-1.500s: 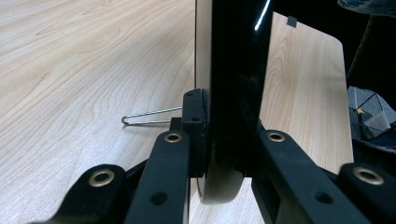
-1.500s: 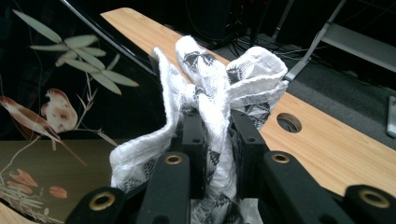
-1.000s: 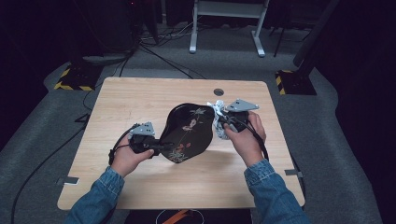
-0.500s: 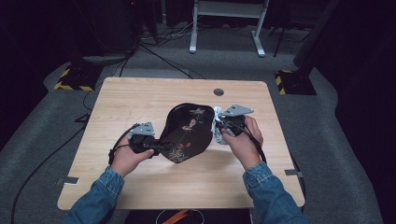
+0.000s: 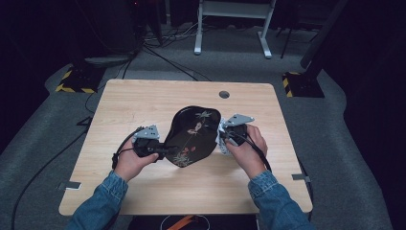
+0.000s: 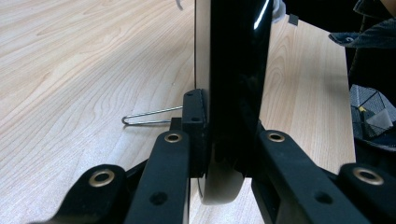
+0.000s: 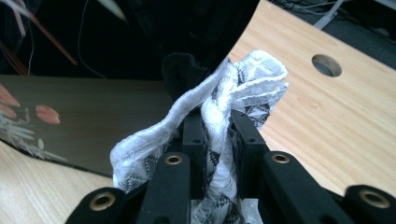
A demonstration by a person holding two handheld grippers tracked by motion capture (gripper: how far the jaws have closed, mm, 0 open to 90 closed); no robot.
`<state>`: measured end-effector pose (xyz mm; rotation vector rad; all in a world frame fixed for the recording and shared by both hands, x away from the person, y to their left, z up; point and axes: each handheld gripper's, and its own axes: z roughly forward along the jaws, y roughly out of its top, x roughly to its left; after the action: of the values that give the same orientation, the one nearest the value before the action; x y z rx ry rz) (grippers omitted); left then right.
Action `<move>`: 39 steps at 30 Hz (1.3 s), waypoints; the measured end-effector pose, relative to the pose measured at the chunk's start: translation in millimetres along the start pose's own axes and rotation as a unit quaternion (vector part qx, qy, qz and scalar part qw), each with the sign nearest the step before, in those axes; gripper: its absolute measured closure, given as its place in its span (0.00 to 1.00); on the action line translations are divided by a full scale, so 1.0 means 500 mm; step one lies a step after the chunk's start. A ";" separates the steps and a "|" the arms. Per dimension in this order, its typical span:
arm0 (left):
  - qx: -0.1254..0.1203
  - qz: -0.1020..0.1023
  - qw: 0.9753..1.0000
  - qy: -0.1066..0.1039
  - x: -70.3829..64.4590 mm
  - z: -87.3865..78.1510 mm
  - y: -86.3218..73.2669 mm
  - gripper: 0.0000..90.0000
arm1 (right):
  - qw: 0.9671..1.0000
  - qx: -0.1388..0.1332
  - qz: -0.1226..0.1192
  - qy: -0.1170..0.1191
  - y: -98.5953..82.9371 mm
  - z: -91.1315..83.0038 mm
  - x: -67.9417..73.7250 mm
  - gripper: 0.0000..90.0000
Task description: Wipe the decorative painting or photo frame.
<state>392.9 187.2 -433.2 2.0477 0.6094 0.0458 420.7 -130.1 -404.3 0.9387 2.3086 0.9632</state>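
Table point(image 5: 143, 103) first — light wood top with a round cable hole point(image 5: 224, 94) near the far edge, dark floor and cables beyond. On it, roughly centre, sits the black lacquer tray point(image 5: 191, 136) with painted flowers, tilted up off the wood on the person's left side.

Left gripper point(image 5: 160, 150) is clamped on the tray's near-left rim; in the left gripper view the rim point(image 6: 233, 93) runs edge-on between the closed jaws, so the hold looks firm. A bent wire clip point(image 6: 149, 116) lies on the wood just beside it, not involved.

Right gripper point(image 5: 221, 139) has its jaws pinched on a bunched white patterned cloth point(image 7: 219, 107), pressed against the tray's right edge.

Change over the last second — small. Right hand point(image 5: 246, 151) has slid toward the person along the tray's right rim, cloth moving with it; a second ago it sat further up, closer to the cable hole. Left hand point(image 5: 131, 163) and tray hardly shifted.

Reading: this is a wipe stroke, left side bracing, right side dragging cloth along the rim. Stroke seems mid-run; the painted centre likely has yet to be covered. Contact between cloth and lacquer looks real in the right gripper view, though the pressure can't be judged.
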 end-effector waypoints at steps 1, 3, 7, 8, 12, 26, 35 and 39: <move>0.000 0.000 1.000 0.000 0.000 0.000 0.000 0.89 | 1.000 0.000 0.000 0.000 0.000 0.000 0.000 0.88; 0.000 -0.001 1.000 -0.001 0.000 0.000 0.000 0.89 | 1.000 0.005 0.000 0.000 -0.008 0.005 0.002 0.88; 0.000 0.000 1.000 -0.001 0.000 0.000 0.000 0.89 | 1.000 0.016 0.003 0.002 -0.022 0.015 0.003 0.88; 0.000 -0.001 1.000 -0.001 0.000 0.000 0.000 0.89 | 1.000 0.018 0.005 0.003 -0.025 0.017 0.003 0.88; 0.000 -0.001 1.000 -0.001 0.000 0.000 0.000 0.89 | 1.000 0.027 0.005 0.005 -0.037 0.025 0.004 0.87; -0.001 -0.001 1.000 -0.001 0.001 0.001 0.001 0.89 | 0.998 0.062 0.004 0.020 -0.071 0.051 0.019 0.87; 0.000 0.000 1.000 -0.001 0.000 0.001 0.002 0.89 | 0.995 0.090 -0.002 0.037 -0.090 0.074 0.034 0.87; 0.000 0.002 1.000 0.000 0.000 0.001 0.003 0.89 | 0.994 0.104 -0.009 0.044 -0.096 0.083 0.045 0.87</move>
<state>393.9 186.1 -432.3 2.0492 0.6066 0.0486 412.3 -120.5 -470.6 0.9730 2.5241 0.7817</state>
